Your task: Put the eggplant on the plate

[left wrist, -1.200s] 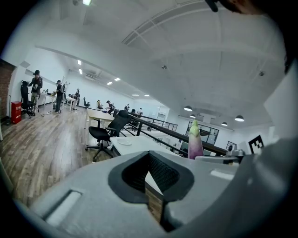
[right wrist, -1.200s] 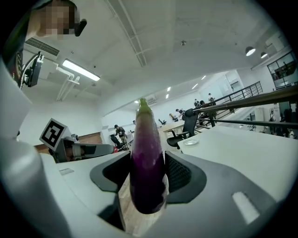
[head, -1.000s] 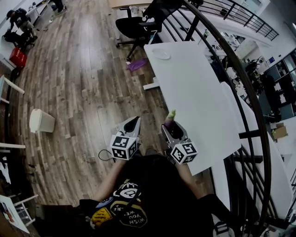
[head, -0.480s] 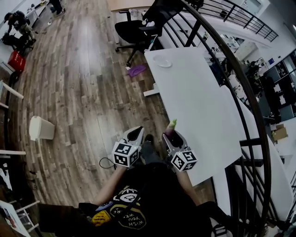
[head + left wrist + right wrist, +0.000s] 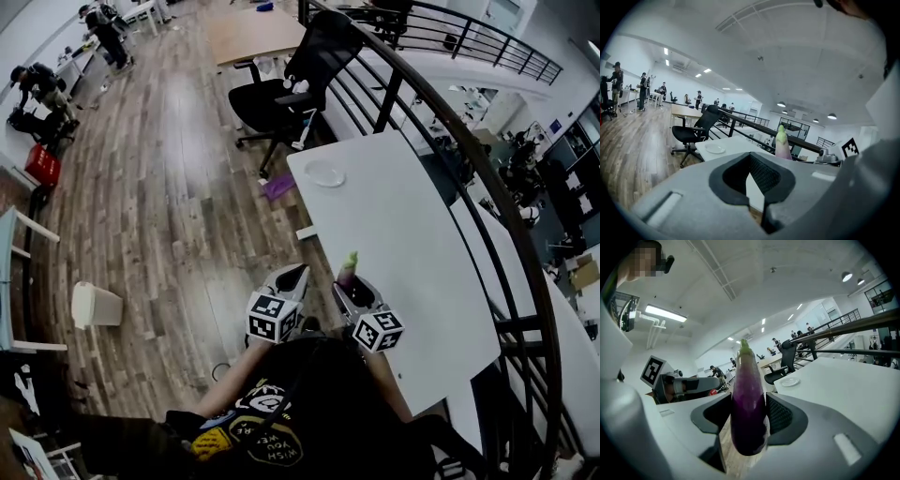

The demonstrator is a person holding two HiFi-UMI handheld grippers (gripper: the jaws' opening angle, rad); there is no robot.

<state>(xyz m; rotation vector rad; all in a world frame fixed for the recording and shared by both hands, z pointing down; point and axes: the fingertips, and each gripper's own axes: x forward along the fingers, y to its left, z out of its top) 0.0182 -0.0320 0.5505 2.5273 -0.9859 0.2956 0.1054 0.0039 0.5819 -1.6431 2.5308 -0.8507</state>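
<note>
The long glossy eggplant (image 5: 749, 413) is deep purple with a pale green tip. The flat tabletop (image 5: 405, 246) is white, the plank floor (image 5: 178, 206) streaky brown.

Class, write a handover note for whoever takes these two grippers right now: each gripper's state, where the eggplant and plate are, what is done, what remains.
Left gripper: jaws a little apart, nothing between them.
Right gripper: shut on the eggplant, held upright, green tip up.
Plate: empty, at the far end of the white table.
Done: eggplant picked up.
Left: carry it to the plate, set it down, let go.
</note>
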